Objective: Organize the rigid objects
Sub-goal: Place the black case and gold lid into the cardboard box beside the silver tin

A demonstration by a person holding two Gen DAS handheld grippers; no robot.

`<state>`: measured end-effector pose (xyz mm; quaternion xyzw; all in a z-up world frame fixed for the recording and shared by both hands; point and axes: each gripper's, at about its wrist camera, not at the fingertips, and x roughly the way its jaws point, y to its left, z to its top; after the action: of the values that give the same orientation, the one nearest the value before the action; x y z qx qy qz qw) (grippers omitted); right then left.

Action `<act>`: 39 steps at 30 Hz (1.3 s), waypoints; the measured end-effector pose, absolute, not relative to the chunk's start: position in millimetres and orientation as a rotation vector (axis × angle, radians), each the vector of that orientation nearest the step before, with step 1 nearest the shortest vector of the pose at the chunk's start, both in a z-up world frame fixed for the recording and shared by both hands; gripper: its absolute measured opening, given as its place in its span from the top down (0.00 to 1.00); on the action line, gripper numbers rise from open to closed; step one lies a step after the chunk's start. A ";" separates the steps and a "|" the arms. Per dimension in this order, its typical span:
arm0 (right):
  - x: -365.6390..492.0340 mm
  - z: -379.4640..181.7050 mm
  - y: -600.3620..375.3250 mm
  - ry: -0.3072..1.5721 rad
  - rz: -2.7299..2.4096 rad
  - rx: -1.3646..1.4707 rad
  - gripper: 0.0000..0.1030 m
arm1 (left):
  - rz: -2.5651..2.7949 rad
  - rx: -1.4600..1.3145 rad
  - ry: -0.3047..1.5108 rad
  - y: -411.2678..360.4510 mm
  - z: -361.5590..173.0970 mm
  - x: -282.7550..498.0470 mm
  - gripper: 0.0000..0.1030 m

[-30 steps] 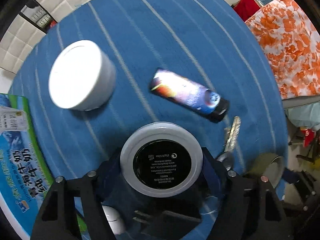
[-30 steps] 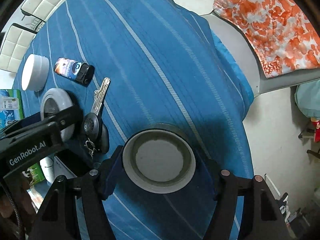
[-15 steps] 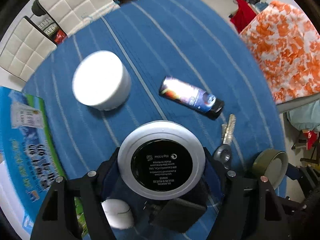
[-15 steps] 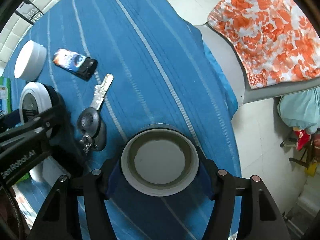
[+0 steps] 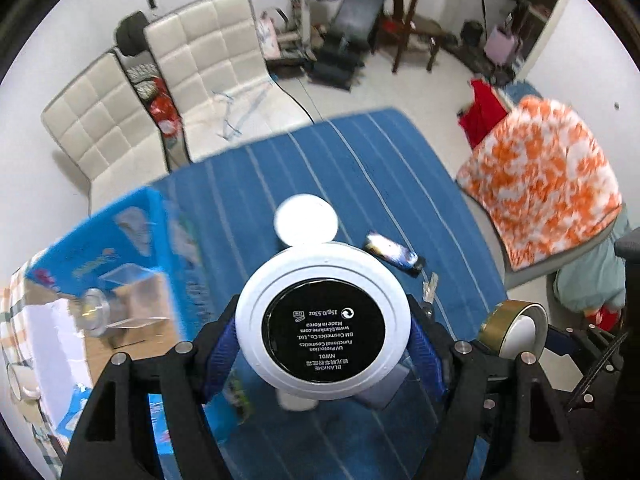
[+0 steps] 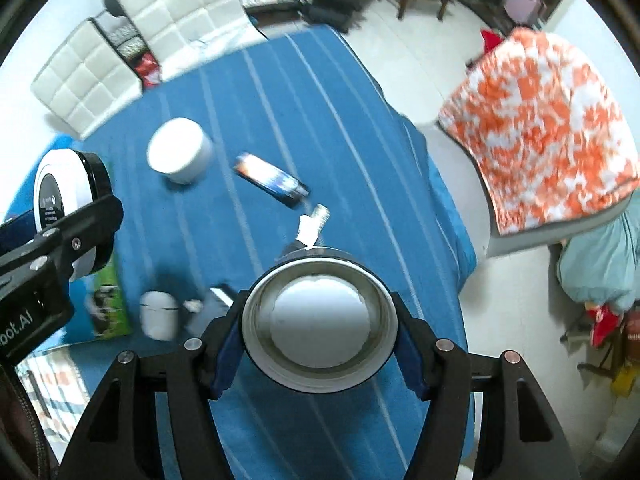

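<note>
Left gripper [image 5: 323, 336] jaws clamping white compact [image 5: 323, 320], right gripper [image 6: 320, 334] jaws gripping tape roll [image 6: 320, 322], above blue tablecloth [image 6: 280, 92]

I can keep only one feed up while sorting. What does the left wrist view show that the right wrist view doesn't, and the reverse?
Left wrist only: the printed black base of the white compact clamped in the left tool, and the open cardboard box.

Right wrist only: the white earbud-style case, and the hollow inside of the tape roll clamped in the right tool.

Both: blue striped cloth, white jar, dark tube, key.
</note>
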<state>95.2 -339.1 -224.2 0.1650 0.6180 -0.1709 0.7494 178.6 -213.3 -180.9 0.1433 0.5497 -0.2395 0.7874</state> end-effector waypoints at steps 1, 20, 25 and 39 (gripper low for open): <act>97.4 -214.7 -330.8 1.334 -0.360 0.353 0.35 | -0.506 0.299 1.166 -202.5 -171.6 178.5 0.29; 187.4 -157.5 -91.8 1.231 0.004 0.236 0.35 | -0.168 0.091 1.118 34.0 -130.8 220.9 0.29; 224.7 -205.3 -55.6 1.306 0.013 0.220 0.35 | -0.081 0.069 1.196 85.1 -171.2 254.2 0.29; 278.2 -309.9 -32.5 1.485 -0.083 0.104 0.35 | -0.040 0.185 1.397 115.1 -288.9 328.6 0.29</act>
<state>278.2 -32.5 -309.9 0.0475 0.6757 -0.0375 0.7347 328.6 115.1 -288.9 0.0849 0.6422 -0.0184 0.7616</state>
